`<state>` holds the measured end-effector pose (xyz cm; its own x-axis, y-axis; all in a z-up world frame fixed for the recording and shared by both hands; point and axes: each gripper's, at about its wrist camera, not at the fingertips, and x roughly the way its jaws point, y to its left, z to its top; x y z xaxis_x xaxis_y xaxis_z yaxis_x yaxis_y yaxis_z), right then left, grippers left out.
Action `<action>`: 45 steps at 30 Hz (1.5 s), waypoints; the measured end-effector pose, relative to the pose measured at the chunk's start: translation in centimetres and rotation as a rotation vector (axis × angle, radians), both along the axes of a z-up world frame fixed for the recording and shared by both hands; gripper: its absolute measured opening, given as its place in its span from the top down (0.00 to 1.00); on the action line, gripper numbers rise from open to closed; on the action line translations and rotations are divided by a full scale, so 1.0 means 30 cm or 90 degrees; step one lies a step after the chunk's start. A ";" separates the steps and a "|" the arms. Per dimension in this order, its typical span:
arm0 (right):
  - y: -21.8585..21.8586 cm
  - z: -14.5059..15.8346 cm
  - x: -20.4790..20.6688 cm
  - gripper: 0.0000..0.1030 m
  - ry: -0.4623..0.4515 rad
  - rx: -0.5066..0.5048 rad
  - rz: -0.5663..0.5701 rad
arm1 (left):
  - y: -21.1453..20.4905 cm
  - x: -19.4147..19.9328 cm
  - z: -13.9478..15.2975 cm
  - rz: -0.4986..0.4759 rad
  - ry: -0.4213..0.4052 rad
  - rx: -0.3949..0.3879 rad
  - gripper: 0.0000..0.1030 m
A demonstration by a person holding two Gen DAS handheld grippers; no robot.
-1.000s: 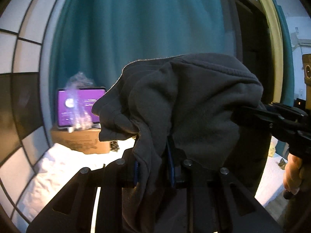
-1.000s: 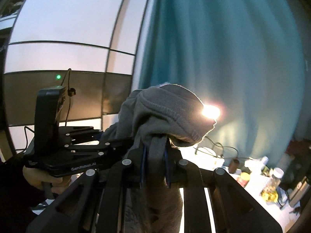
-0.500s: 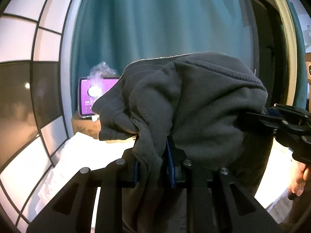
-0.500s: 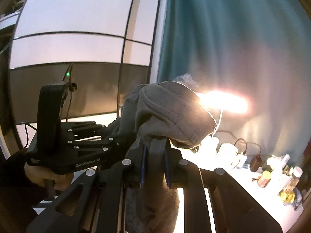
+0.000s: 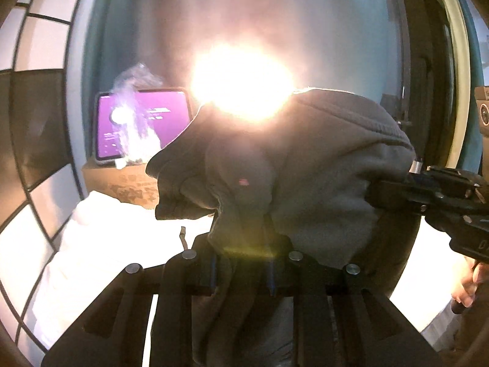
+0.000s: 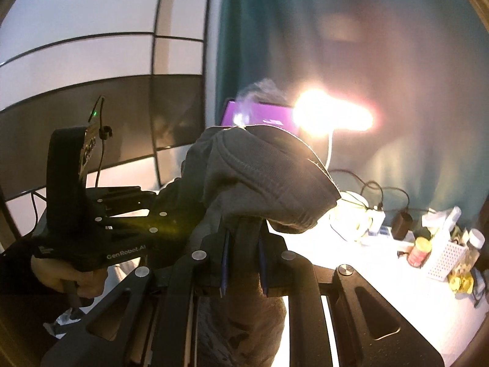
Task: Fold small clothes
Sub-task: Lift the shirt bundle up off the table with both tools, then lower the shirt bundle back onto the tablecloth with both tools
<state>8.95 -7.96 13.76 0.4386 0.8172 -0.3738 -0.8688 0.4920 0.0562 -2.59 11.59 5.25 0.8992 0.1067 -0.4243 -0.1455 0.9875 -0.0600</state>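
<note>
A grey fleece garment [image 5: 305,177] hangs in the air, held up by both grippers. My left gripper [image 5: 241,263] is shut on its edge, and the cloth bunches over the fingertips and drapes down between them. My right gripper [image 6: 243,244] is shut on another edge of the same garment [image 6: 269,180], whose ribbed hem folds over the fingers. The right gripper shows at the right edge of the left wrist view [image 5: 440,198]; the left gripper shows at the left of the right wrist view [image 6: 101,214]. They are close together.
A bright lamp [image 6: 333,116] glares in both views. A tablet with a purple screen [image 5: 137,122] stands on a cardboard box [image 5: 122,180] by the white bed [image 5: 91,244]. A teal curtain [image 6: 305,30] hangs behind. A white tabletop with a basket [image 6: 443,260], jars and cables lies right.
Both grippers have swung with the garment so the views pan right; the lamp now glares behind the cloth in the left view and the tablet has come into the right view.
</note>
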 end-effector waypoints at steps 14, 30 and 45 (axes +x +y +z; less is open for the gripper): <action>0.003 -0.152 0.213 0.84 0.082 -0.019 -0.035 | 0.015 0.200 -0.116 -0.025 0.071 -0.010 0.79; 0.079 -0.317 0.424 0.84 0.154 -0.052 -0.039 | 0.065 0.380 -0.262 -0.022 0.160 -0.032 0.79; 0.161 -0.523 0.594 0.84 0.226 -0.094 -0.041 | 0.116 0.512 -0.413 -0.021 0.253 -0.049 0.78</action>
<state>26.77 -3.13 -1.94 0.3093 0.7184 -0.6231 -0.7752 0.5700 0.2723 12.78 15.06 -7.15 0.6659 0.0357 -0.7451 -0.1410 0.9869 -0.0787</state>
